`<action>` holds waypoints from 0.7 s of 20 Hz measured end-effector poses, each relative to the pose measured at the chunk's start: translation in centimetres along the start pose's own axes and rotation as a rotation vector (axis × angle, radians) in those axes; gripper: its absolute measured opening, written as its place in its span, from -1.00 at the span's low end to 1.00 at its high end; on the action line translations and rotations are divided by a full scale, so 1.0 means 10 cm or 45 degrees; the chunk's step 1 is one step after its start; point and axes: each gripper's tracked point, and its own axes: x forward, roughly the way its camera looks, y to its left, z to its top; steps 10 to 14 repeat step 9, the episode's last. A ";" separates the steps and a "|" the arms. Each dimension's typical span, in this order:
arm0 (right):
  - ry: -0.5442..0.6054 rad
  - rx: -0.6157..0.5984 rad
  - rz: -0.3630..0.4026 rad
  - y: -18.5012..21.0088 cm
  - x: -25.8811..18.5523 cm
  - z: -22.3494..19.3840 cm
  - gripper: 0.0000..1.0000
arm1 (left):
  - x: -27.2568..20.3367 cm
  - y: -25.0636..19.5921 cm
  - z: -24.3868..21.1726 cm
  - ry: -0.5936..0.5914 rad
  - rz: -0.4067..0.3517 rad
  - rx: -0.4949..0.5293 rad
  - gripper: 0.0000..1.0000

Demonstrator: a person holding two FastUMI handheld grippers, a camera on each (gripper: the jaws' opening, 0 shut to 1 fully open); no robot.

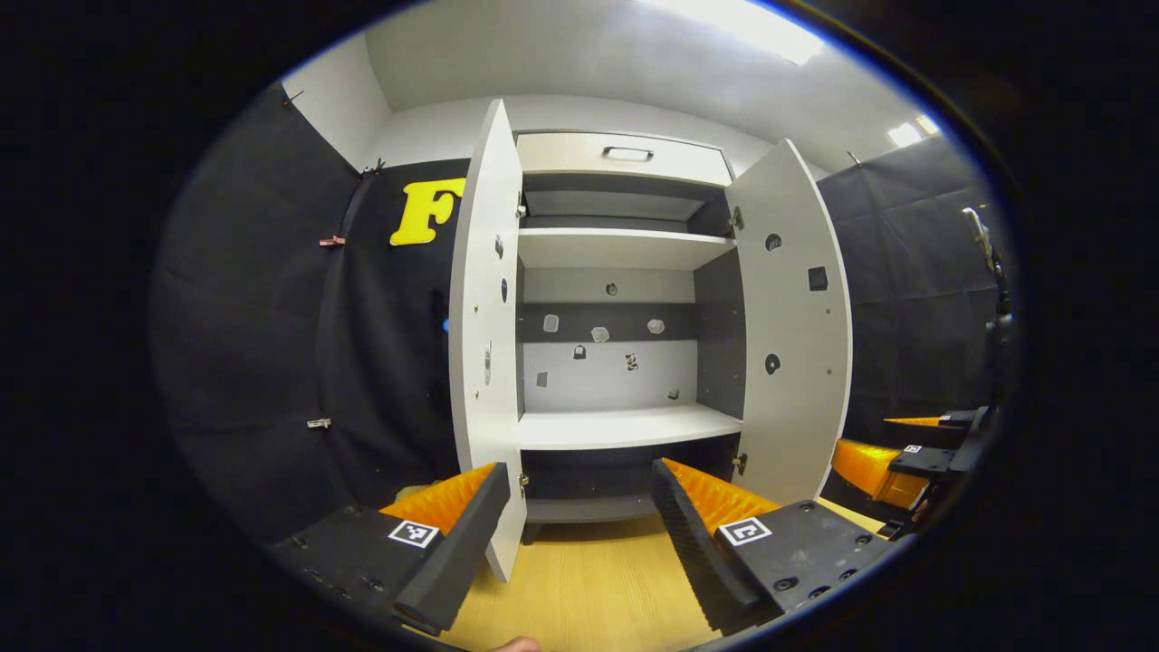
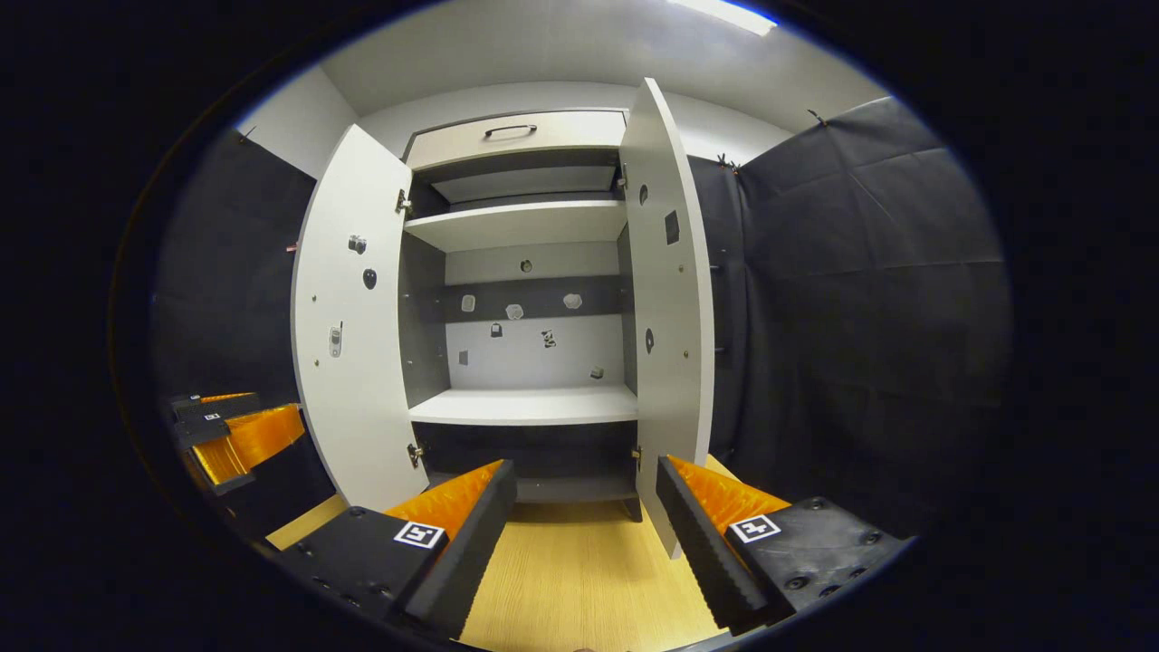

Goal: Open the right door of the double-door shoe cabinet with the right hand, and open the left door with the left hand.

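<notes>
We see the shoe cabinet (image 1: 625,344) standing straight ahead on the wood floor (image 1: 589,580), with its left door (image 1: 484,344) and its right door (image 1: 792,326) both swung wide open toward us, so the white shelves (image 1: 625,426) inside show. Our left tongs (image 1: 575,507) are spread wide apart and hold nothing, low and near in front of the left door's bottom edge. Our right tongs (image 2: 584,507) are spread wide too and hold nothing, near the bottom of the right door, and the left tongs show far off at the left of the right gripper view.
</notes>
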 end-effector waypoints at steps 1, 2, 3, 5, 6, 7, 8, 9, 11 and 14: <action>0.003 0.000 0.010 0.01 0.03 0.01 0.97 | 0.00 0.00 0.00 -0.002 0.000 -0.008 0.93; -0.005 -0.012 0.017 0.00 0.05 0.04 0.97 | -0.01 0.00 0.01 -0.004 0.000 -0.015 0.93; -0.021 -0.033 0.011 -0.05 0.09 0.08 0.97 | 0.00 0.00 0.00 -0.005 0.001 -0.021 0.93; -0.041 -0.072 -0.019 -0.15 0.14 0.12 0.97 | 0.02 -0.01 -0.02 0.003 -0.004 -0.027 0.93; -0.054 -0.086 -0.036 -0.22 0.16 0.15 0.97 | 0.02 -0.01 -0.03 0.004 -0.006 -0.027 0.93; -0.064 -0.095 -0.055 -0.27 0.16 0.17 0.97 | 0.03 -0.01 -0.03 0.001 -0.005 -0.024 0.94; -0.068 -0.096 -0.069 -0.31 0.16 0.19 0.97 | 0.04 -0.01 -0.03 0.001 -0.005 -0.021 0.93; -0.069 -0.091 -0.080 -0.33 0.16 0.19 0.96 | 0.05 -0.02 -0.04 0.001 -0.007 -0.018 0.93; -0.069 -0.091 -0.080 -0.33 0.16 0.19 0.96 | 0.05 -0.02 -0.04 0.001 -0.007 -0.018 0.93; -0.069 -0.091 -0.080 -0.33 0.16 0.19 0.96 | 0.05 -0.02 -0.04 0.001 -0.007 -0.018 0.93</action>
